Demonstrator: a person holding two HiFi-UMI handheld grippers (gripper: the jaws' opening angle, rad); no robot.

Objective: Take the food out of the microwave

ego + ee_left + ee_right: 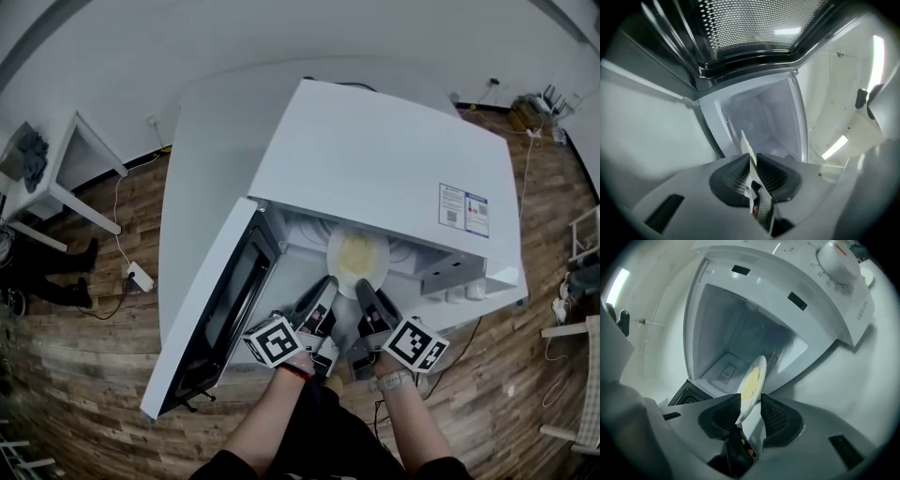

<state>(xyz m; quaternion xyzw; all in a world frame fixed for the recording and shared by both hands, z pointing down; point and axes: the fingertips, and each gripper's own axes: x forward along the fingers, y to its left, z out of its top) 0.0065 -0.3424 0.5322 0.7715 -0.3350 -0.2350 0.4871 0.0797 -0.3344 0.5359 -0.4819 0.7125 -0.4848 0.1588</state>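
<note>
Writing: blue-and-white sticker (464, 208) on top of the white microwave (375, 150), print too small to read. In the right gripper view, the timer dial (839, 261) has digits round it and a line of lettering runs down the panel beside it, neither clear enough to read. No other legible text.

Task thing: white plate (357, 272) with flat yellow food (356, 251) sits at the mouth of the microwave cavity, near edge toward the person. Door (225, 309) is swung wide open to the left.

The head view alone shows the full layout: microwave on a white table (202, 159), wood floor, a power strip (139, 277) on the floor, and a marker cube on each gripper.

The left gripper view alone shows the perforated door mesh (750, 23) and the plate (746, 147) edge-on. The left gripper (752, 161) is clenched on the plate rim, both pads tight against it.

The right gripper view alone shows the control panel and the food face (750, 383). The right gripper (750, 411) has its jaws parted, with the plate (758, 366) rim between them, against one pad and with a pale gap to the other.

Pose: both forearms enter from the bottom of the head view. The left gripper (323, 286) and right gripper (366, 289) are side by side and close together, pointing into the cavity at the plate's near rim.
</note>
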